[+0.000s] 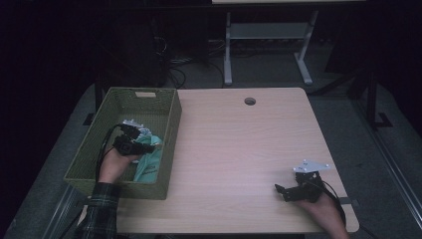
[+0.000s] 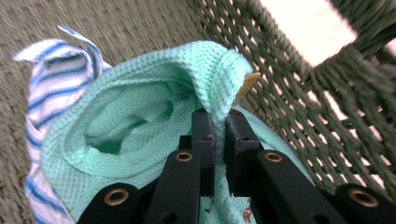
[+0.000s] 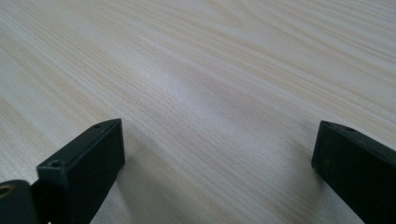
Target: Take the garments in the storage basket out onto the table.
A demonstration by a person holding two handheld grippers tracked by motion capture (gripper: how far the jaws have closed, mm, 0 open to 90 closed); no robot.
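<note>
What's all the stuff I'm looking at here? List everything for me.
Basket: one, olive-green woven, on the table's left side.
Mint cloth: one, waffle-knit, inside the basket, a fold pinched by the left gripper.
Striped cloth: one, white with blue stripes, in the basket beside the mint cloth.
Table: one, light wood, with a round hole near the far edge.
Left gripper: black, fingers shut on the mint cloth.
Right gripper: black, fingers wide open, low over bare table.

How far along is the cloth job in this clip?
Done: the left claw is pinched shut on a fold of the green cloth inside the basket. In hand: that grip. Left: lifting it out, probably; the striped cloth lies untouched, right claw open over the table.
</note>
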